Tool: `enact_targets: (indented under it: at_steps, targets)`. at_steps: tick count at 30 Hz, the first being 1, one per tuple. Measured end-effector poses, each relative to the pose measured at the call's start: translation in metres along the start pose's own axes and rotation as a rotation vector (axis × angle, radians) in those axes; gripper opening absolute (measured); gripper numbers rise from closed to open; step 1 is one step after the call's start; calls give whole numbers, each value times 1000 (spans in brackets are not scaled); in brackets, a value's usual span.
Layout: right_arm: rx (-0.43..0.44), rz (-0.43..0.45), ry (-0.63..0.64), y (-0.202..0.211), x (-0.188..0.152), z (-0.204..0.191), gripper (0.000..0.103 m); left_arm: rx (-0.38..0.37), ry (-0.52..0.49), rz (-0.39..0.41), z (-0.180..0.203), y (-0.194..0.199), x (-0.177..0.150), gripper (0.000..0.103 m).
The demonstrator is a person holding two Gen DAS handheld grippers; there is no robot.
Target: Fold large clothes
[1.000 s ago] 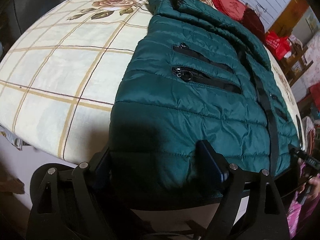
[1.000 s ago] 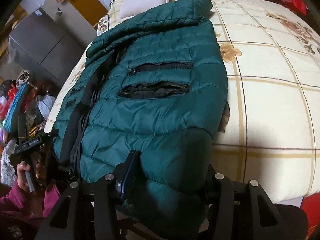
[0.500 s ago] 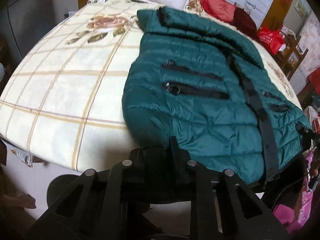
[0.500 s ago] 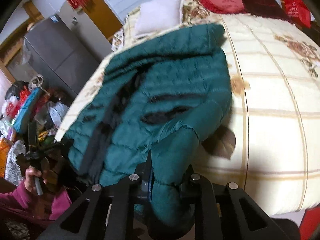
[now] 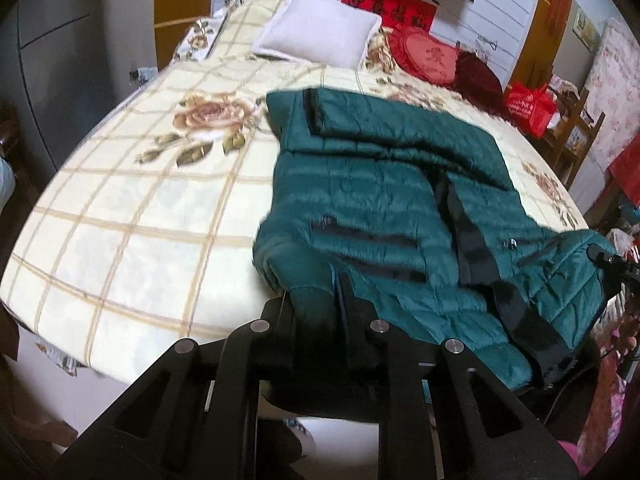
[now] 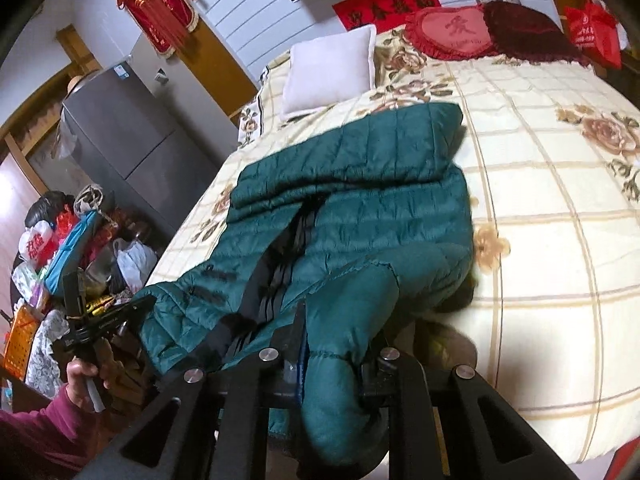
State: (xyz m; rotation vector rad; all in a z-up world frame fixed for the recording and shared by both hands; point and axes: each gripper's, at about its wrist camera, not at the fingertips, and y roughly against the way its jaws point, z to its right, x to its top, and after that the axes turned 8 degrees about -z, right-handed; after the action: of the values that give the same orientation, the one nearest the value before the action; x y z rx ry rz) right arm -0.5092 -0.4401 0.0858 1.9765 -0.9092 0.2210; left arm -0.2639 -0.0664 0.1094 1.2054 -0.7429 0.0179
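Note:
A dark green quilted puffer jacket [image 5: 384, 200] with black zipper strips lies on the checked floral bedspread [image 5: 132, 200], collar toward the pillows. My left gripper [image 5: 316, 304] is shut on the jacket's near left hem corner at the bed's front edge. My right gripper [image 6: 336, 344] is shut on the jacket's [image 6: 360, 216] near right hem corner, which is lifted and bunched between the jaws. The left gripper also shows in the right wrist view [image 6: 108, 320], held in a hand at the jacket's other corner.
A white pillow [image 5: 316, 28], a red heart cushion [image 5: 428, 56] and a dark red cushion [image 5: 476, 76] lie at the head of the bed. A grey fridge [image 6: 128, 152] and piled bags [image 6: 64, 248] stand beside the bed. A red bag [image 5: 528, 108] sits at the right.
Both grippers closed on the jacket's hem corners and pulled back and up. The hem now bunches between the jaws, and more of the bed and room shows.

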Motion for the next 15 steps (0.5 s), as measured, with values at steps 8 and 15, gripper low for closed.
enact_targets:
  at_steps: [8,15]
  targets:
    - [-22,56,-10,2,41,0,16,1,26,79,-2,6,37,15]
    - [-46,85,-30,-5,80,6,15,0,66,126,-3,-1,77,15]
